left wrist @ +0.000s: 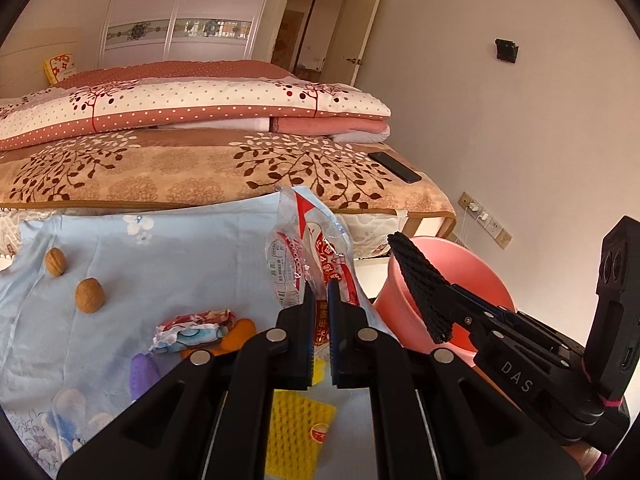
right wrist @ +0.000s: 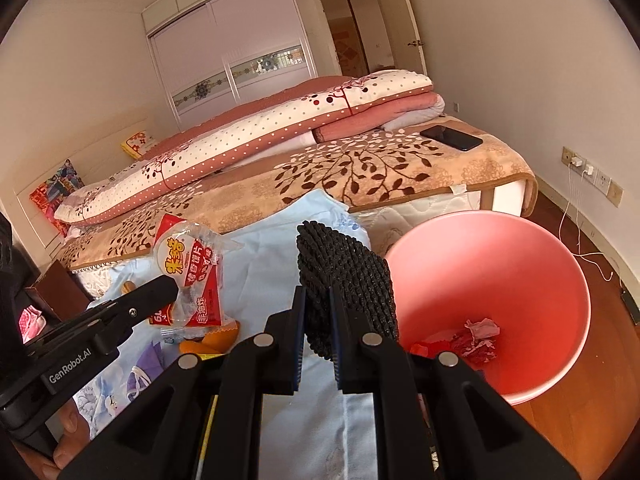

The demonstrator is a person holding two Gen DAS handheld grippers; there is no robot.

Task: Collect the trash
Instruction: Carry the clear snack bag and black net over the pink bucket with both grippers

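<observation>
The left claw point(left wrist: 320, 300) is clenched on a clear red-and-white snack wrapper point(left wrist: 308, 256), which stands up above its tips. The right claw point(right wrist: 318, 304) grips a black knobbly mat point(right wrist: 344, 276), held upright between its pads. Just right of that claw, a pink bin point(right wrist: 560, 280) holds crumpled red scraps point(right wrist: 476, 340). Left of the left claw, two walnuts point(left wrist: 90, 295) lie on the blue cloth point(left wrist: 168, 256) covering the bench.

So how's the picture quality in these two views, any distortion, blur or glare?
Left wrist view: strong fisheye bending, dark vignette corners, warm daylight, the wrapper sharp. Right wrist view: the same bending, the bin rim warped and brightly lit, the pad crisp, no motion blur.
</observation>
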